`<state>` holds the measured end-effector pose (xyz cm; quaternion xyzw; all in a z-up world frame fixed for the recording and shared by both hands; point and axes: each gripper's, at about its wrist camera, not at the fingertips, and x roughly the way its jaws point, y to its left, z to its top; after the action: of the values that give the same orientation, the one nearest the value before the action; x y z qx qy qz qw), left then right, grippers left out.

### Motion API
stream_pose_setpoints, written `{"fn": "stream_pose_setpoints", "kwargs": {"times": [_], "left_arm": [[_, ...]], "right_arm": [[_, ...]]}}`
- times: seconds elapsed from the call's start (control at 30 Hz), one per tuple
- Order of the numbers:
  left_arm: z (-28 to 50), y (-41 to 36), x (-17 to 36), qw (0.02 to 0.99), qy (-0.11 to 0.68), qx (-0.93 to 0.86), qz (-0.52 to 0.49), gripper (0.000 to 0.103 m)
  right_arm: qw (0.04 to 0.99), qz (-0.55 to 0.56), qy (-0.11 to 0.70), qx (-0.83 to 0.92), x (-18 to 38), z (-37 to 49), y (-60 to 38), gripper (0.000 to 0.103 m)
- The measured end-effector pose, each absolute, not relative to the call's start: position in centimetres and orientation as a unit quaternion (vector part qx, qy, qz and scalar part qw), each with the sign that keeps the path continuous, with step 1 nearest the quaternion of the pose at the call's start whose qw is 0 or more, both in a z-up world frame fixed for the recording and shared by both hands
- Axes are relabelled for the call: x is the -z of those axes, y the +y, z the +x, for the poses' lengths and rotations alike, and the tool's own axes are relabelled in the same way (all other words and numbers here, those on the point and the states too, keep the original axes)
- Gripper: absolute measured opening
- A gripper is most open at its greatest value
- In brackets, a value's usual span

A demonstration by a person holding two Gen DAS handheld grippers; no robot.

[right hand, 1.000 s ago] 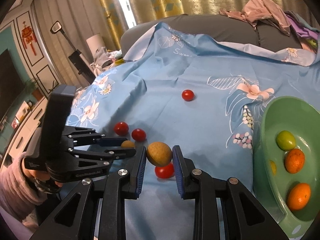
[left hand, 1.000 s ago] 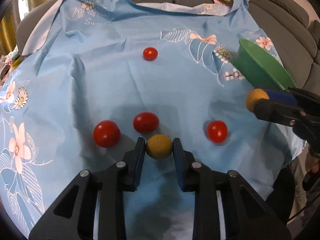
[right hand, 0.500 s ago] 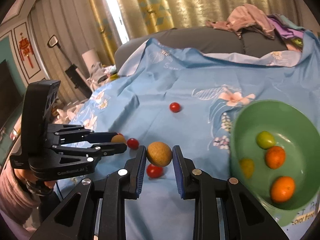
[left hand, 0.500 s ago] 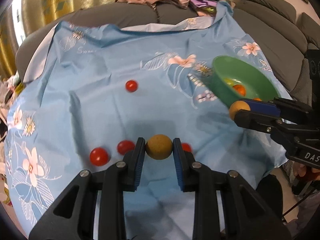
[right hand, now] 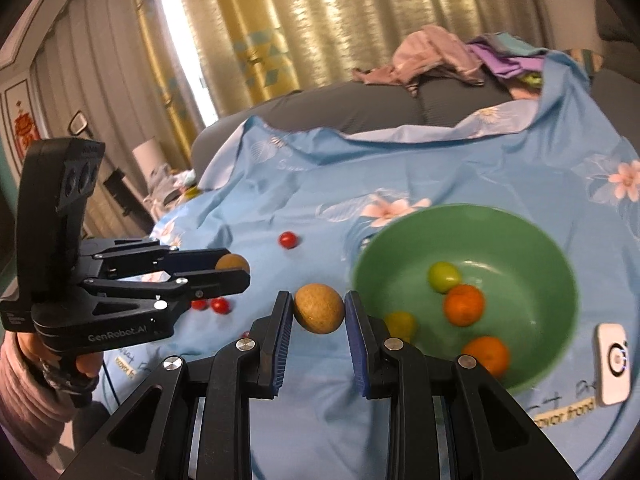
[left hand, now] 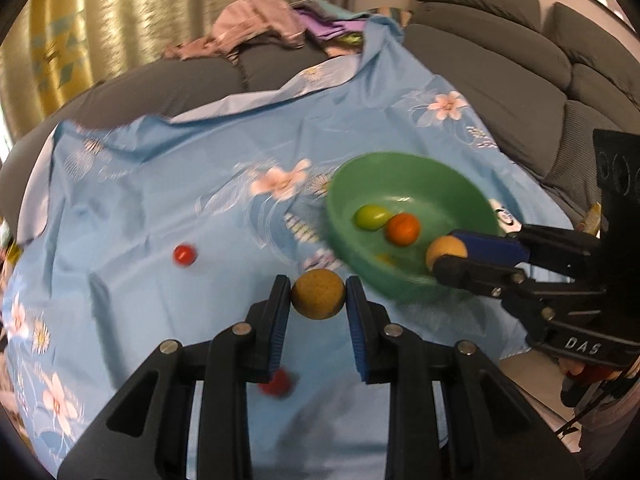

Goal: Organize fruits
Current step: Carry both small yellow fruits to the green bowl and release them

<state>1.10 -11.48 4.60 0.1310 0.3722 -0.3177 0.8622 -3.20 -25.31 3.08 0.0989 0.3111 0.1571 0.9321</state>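
Note:
My left gripper [left hand: 318, 300] is shut on a brown round fruit [left hand: 318, 295], held above the blue flowered cloth [left hand: 160, 200], left of the green bowl [left hand: 344, 188]. My right gripper [right hand: 319, 309] is shut on a second brown round fruit [right hand: 319, 308], just left of the bowl [right hand: 560, 248]; in the left wrist view that fruit [left hand: 446, 251] hangs over the bowl's near rim. The bowl holds a green fruit [right hand: 443, 276], two orange fruits [right hand: 464, 305] and a yellow one [right hand: 400, 324]. Small red tomatoes [right hand: 288, 239] lie on the cloth.
Two more tomatoes [right hand: 220, 305] lie under the left gripper [right hand: 234, 270] in the right wrist view. A white device [right hand: 611, 364] lies right of the bowl. A grey sofa [left hand: 500, 60] with piled clothes [left hand: 256, 28] surrounds the cloth. Curtains hang behind.
Both grippers have risen and swung right toward the green bowl, each still holding its brown fruit. The tomatoes have dropped back below and to the left.

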Motion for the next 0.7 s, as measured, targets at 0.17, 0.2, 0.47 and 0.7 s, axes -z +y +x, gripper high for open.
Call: {"fn": "stream_pose_setpoints", "kwargs": {"times": [0.17,0.2,0.47,0.7], "left_arm": [[1.4,-14.6,-5.0,0.855,0.365,0.341,0.141,0.028],[1.5,-15.4,-4.9,0.852,0.365,0.347,0.145,0.028],[2.4,-19.5,-3.8,0.834,0.373,0.372,0.166,0.028],[3.1,-21.2,-1.9,0.822,0.391,0.372,0.185,0.028]], "right_arm": [[0.937,0.111,0.306,-0.129,-3.1,-3.6,-27.6,0.028],[0.937,0.113,0.306,-0.125,-3.1,-3.6,-28.0,0.028],[0.936,0.125,0.317,-0.090,-2.3,-3.5,-30.3,0.029],[0.932,0.124,0.331,-0.076,-1.5,-2.9,-30.9,0.029]]}}
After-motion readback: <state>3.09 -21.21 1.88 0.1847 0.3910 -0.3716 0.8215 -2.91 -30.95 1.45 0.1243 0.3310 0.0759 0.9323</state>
